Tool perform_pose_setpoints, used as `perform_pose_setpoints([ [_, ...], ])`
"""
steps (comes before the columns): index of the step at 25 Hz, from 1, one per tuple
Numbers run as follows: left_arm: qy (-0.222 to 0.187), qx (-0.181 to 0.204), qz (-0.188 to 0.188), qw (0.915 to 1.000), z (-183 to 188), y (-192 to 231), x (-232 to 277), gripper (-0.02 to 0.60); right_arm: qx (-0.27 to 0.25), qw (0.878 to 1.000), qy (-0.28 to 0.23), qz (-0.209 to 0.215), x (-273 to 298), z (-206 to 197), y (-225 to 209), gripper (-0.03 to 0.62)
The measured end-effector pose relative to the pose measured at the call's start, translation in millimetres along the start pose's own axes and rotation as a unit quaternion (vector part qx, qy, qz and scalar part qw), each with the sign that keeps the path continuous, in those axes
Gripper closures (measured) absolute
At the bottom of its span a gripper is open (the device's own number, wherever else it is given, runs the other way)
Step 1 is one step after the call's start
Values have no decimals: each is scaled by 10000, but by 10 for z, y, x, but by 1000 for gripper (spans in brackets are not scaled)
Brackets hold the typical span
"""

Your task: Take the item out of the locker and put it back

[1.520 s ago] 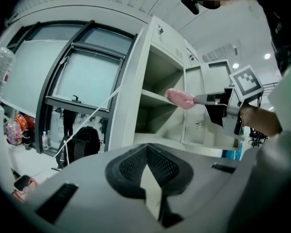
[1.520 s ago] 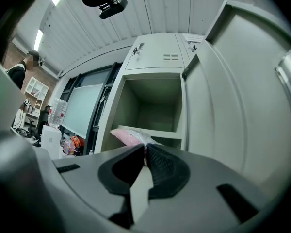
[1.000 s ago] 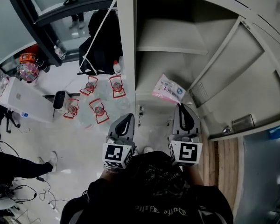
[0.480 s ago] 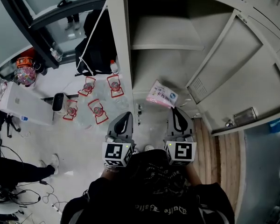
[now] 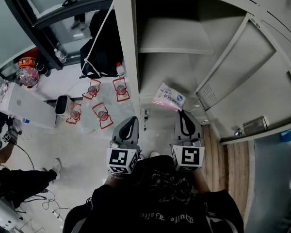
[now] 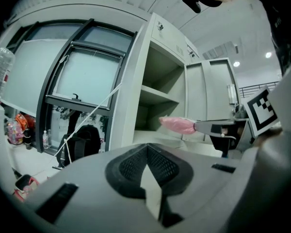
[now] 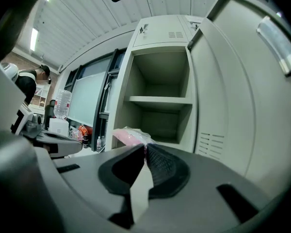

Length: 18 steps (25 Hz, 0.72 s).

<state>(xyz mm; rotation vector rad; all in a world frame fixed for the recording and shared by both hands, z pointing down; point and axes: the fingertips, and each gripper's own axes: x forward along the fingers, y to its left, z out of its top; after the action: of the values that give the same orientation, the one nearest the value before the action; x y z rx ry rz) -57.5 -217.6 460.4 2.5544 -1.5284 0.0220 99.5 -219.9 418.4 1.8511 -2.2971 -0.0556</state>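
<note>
The right gripper (image 5: 184, 113) has its jaws pinched on one edge of a pink plastic pack (image 5: 169, 97) with blue print, holding it just in front of the open grey locker (image 5: 128, 57), below the level of its shelf (image 5: 174, 50). The left gripper (image 5: 132, 123) hangs beside it, jaws together with nothing between them. The locker door (image 5: 242, 67) stands swung out to the right.

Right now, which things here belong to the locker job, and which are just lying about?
Part of the job:
- pink packet, clamped in the right gripper
- open locker
- left gripper, shut and empty

Just lying about:
- bottles on the floor
- black bag
- white box
</note>
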Motion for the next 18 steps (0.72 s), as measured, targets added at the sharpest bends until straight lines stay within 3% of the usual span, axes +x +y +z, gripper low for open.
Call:
perform_pose_setpoints([
  [18,-14,-31,364,9993,-2,153,-52,574,-345,9991,-189,182,689,328,-65,576],
])
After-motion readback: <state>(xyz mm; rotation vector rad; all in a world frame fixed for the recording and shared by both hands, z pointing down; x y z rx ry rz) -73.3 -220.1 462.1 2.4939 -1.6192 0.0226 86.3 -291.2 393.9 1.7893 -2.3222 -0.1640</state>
